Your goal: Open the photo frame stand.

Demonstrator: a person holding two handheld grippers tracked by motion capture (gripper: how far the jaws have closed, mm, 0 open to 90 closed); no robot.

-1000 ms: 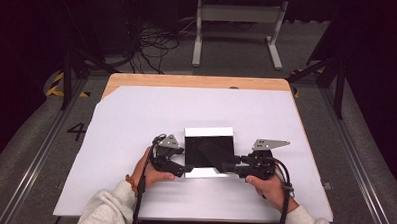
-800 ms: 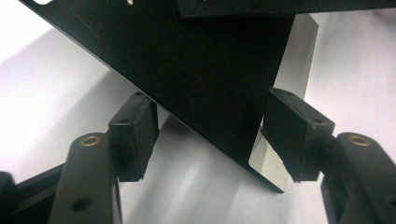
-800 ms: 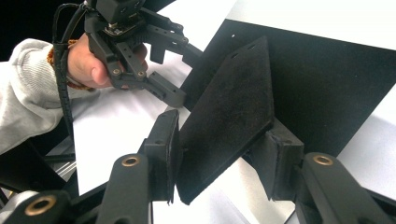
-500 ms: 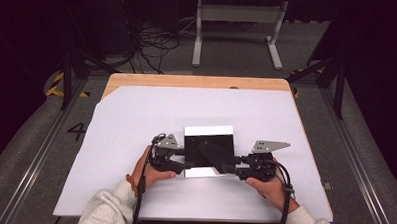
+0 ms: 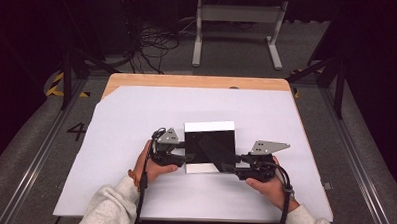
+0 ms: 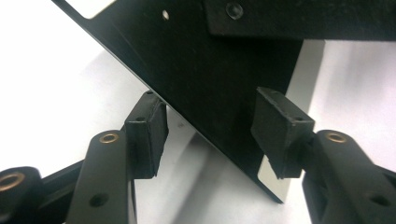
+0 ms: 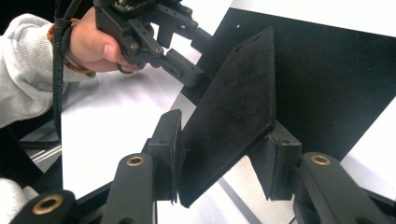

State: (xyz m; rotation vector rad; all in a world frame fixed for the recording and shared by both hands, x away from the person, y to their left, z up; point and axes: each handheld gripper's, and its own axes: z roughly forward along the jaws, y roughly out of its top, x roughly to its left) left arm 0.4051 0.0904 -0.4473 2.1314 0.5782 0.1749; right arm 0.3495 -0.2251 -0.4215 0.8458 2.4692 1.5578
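Nearest the person, the right gripper [image 5: 238, 169] is held at the near right corner of the black square panel [image 5: 220, 143], and its fingers [image 7: 170, 149] are seen pinching a black, felt-like flap [image 7: 233, 107] whose lower edge is gripped on both sides while its surface slopes up over the panel. On the other side, the left gripper [image 5: 184, 158] has been brought against the panel's near left edge; compared with a second ago, its fingers [image 6: 148, 135] have just been closing, and the thin black edge is now seen between them, one pad close under it and the other beside it, though a firm pinch cannot be confirmed, so they are taken as partly spread around it. This closing is judged to mean that the panel is about to be steadied at the left while the flap is lifted or folded by the right. The panel is flat, matte and sharp-cornered, with small holes near its border, and it lies on a glossy white backing sheet [image 5: 209, 126] whose strips show at its near and far sides. All of this rests near the front middle of the white-covered counter [image 5: 136, 115], beyond which a bare wooden edge [image 5: 197, 82] is seen.
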